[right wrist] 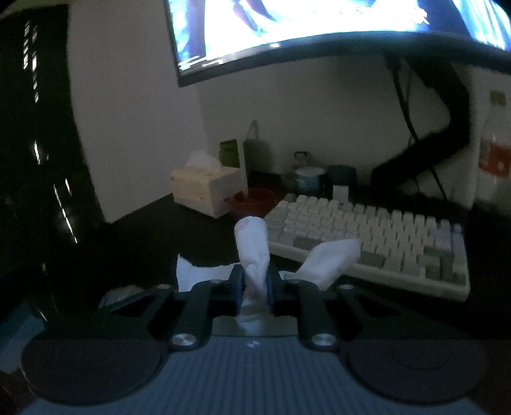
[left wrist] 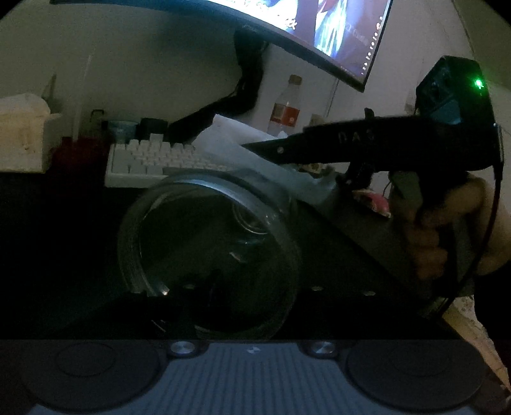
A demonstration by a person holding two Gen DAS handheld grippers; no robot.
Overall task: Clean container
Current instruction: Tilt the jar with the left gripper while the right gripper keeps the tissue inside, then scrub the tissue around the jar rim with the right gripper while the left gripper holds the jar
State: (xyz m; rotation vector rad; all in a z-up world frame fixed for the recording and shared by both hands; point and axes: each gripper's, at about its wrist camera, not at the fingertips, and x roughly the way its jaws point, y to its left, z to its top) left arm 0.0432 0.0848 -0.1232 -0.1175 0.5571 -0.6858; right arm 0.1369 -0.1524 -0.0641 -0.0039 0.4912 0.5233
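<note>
tissue pinched in the right claw, glass jar in front of the left

the right gripper (right wrist: 255, 284) has its two fingers pressed together on a white tissue (right wrist: 254, 252). the tissue stands up in a twisted column between the pads, and two loose flaps spread out to either side of the fingers. a further bit of it hangs down behind the pads toward the gripper's body.

seen from the left wrist, the same right gripper (left wrist: 252, 146) reaches in from the right edge as a dark pointed shape, with a hand (left wrist: 447, 223) wrapped round its grip and a green light glowing on its top. the tissue (left wrist: 255, 156) trails from its tip just above the rim of the container.

the left gripper (left wrist: 204, 306) is lost in the dark at the bottom of its own view. its fingers cannot be made out clearly, so whether they press on anything cannot be told.

the container, a clear glass jar (left wrist: 207, 252), fills the middle of the left wrist view, lying tilted with its round mouth facing the camera, on a dark desk (right wrist: 143, 223).

beyond it lies a white keyboard (right wrist: 367, 236). a tissue box (right wrist: 204, 188) sits near the wall, a water bottle (left wrist: 286, 107) with a red label stands further back, and a lit monitor (right wrist: 319, 19) hangs overhead.
</note>
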